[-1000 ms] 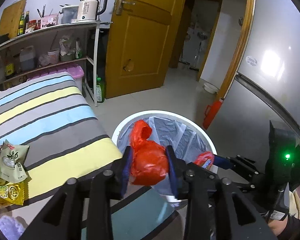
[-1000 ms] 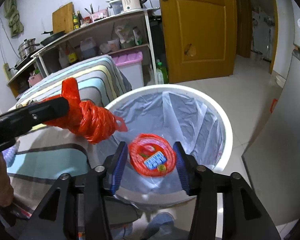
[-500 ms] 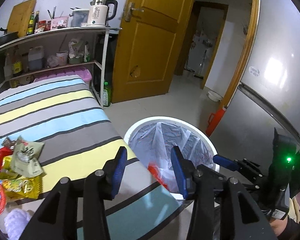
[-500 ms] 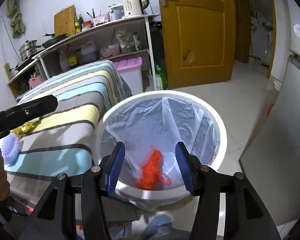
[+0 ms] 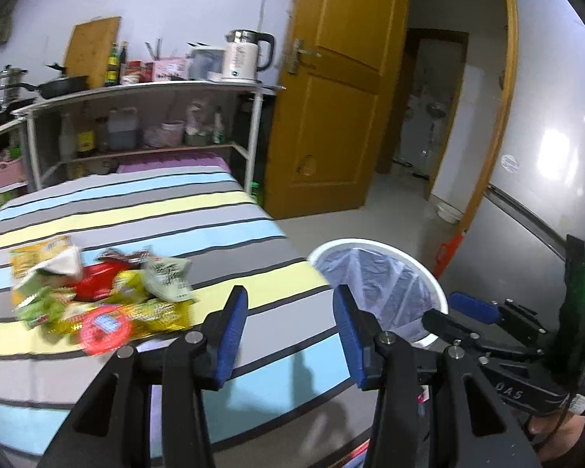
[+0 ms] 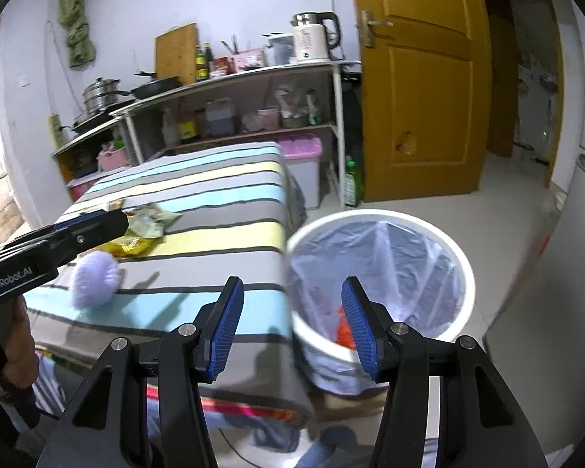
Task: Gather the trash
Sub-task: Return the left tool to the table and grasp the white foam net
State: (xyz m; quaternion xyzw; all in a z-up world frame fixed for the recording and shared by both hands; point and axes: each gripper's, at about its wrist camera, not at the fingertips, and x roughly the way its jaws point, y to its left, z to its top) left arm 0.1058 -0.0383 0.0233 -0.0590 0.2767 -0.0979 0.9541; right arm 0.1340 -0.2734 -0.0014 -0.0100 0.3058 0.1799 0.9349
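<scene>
A pile of snack wrappers [image 5: 97, 292] lies on the striped tablecloth [image 5: 156, 214], with a round red packet [image 5: 105, 329] at its near edge. My left gripper [image 5: 290, 300] hangs open and empty over the cloth, right of the pile. The white bin [image 5: 370, 243] with a clear liner stands off the table's right corner. In the right wrist view my right gripper [image 6: 292, 292] is open and empty, straddling the table edge and the bin [image 6: 370, 214]. Red trash [image 6: 345, 331] lies inside the bin. The left gripper [image 6: 93, 226] reaches over the wrappers [image 6: 144, 230].
A pale purple puff ball [image 6: 95, 280] sits on the cloth near the front. Behind the table stands a metal shelf [image 6: 234, 78] with a kettle [image 6: 312, 39], pots and bottles. A yellow door [image 6: 421, 97], a green bottle [image 6: 351, 183] and a grey fridge [image 5: 546, 156] border the floor.
The left gripper let go of the red bag and the right let go of the round red packet; both fell into the bin. Both grippers then swung left and up toward the table.
</scene>
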